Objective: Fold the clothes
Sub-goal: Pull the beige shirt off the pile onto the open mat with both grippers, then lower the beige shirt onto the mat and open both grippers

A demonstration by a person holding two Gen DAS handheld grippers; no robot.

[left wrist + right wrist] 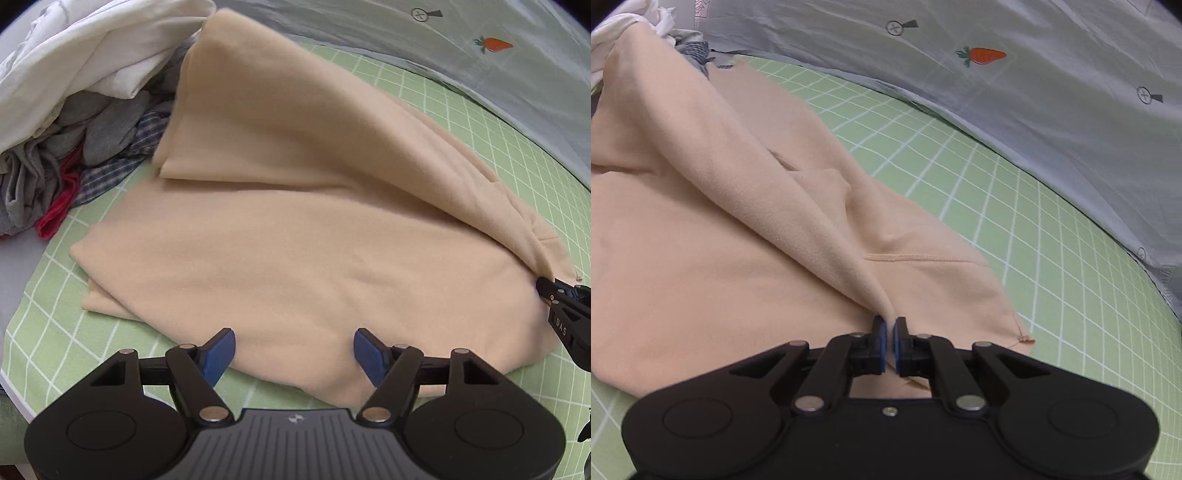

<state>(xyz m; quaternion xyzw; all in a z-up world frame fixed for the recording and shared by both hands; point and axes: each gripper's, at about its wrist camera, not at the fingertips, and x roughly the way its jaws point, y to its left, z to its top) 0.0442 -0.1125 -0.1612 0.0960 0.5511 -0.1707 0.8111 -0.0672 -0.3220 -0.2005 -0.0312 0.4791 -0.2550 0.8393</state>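
A beige fleece garment (295, 236) lies spread on the green checked mat (498, 147), with one part raised in a long fold toward the back left. My left gripper (294, 350) is open and empty, just above the garment's near edge. My right gripper (889, 332) is shut on a pinched ridge of the beige garment (746, 206), beside a stitched hem (923, 258). The right gripper also shows at the right edge of the left wrist view (565, 310), gripping the cloth.
A pile of other clothes (74, 122), white, grey, checked blue and red, lies at the back left, touching the raised fold. A grey sheet with carrot prints (1052, 92) borders the mat (1052, 240) at the back and right.
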